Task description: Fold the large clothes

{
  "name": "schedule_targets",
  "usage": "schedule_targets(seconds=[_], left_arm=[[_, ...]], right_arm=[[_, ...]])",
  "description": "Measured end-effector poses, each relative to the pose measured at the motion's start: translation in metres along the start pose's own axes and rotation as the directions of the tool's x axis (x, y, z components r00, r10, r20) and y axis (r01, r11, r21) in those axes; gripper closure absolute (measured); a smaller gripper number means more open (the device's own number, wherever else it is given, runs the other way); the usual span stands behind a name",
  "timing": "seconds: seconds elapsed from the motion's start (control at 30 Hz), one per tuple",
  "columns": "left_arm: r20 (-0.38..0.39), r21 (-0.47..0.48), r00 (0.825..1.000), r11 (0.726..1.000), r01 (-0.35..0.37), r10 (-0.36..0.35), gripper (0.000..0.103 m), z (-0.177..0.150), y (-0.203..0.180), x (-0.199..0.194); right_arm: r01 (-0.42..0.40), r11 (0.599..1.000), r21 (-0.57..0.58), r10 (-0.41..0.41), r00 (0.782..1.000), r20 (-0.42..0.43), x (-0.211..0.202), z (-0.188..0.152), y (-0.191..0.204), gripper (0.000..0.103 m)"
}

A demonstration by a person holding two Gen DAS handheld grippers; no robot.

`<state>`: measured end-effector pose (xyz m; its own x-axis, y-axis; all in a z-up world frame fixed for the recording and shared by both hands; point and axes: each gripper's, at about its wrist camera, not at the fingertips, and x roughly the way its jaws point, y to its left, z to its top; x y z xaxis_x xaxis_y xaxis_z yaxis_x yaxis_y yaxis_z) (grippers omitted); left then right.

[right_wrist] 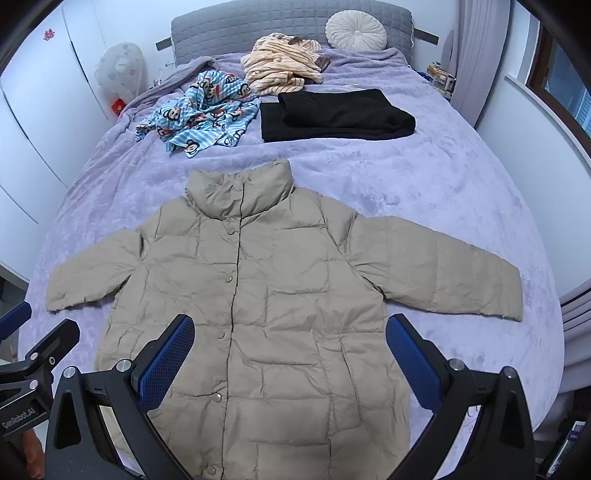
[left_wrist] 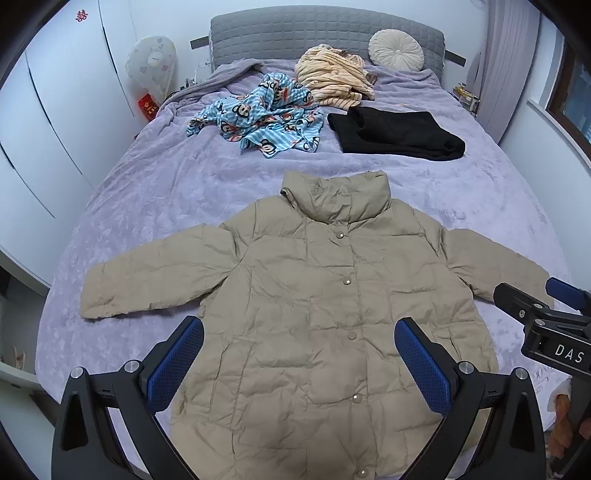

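Bed: lavender blanket point(left_wrist: 155, 206) covers the whole bed point(left_wrist: 509, 206), grey padded headboard point(left_wrist: 295, 33) at the far end, white wardrobe doors at the left.
Jacket: my task's thing, a beige quilted jacket point(left_wrist: 314, 295), lies flat on the near half of the bed, front up, snapped shut, collar pointing to the headboard, both sleeves spread out to the sides.
Black garment: folded black garment point(left_wrist: 399, 133) lies beyond the jacket's collar, to the right, apart from it.
Blue cloth: crumpled blue cartoon-print cloth point(left_wrist: 258, 118) lies just left of the black one.
Striped cloth: cream striped heap point(left_wrist: 332, 81) sits behind both, near the headboard.
Cushion: round pale cushion point(left_wrist: 395, 50) leans on the headboard at the right.
Left tool: my left tool point(left_wrist: 299, 365) hangs above the jacket's lower front, jaws wide apart, blue pads point(left_wrist: 177, 365) on nothing.
Right tool: my right tool point(right_wrist: 290, 363) hangs above the jacket's lower right side, jaws equally wide, nothing between them.
Snaps: a row of metal snaps point(left_wrist: 347, 281) runs down the jacket's front.
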<state>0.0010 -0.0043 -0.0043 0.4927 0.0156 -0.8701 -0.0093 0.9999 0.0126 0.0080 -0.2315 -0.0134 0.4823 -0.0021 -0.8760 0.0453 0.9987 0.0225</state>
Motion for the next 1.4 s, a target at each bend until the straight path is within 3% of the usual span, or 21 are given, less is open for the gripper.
schedule_targets(seconds=[1.4], left_arm=[[-0.015,-0.032,1.0,0.999,-0.004,0.003,0.0,-0.0002,0.0034,0.0029]], right_arm=[[-0.004,1.0,0.013,0.004,1.0,-0.001,0.0011,0.0002,-0.0054,0.0]])
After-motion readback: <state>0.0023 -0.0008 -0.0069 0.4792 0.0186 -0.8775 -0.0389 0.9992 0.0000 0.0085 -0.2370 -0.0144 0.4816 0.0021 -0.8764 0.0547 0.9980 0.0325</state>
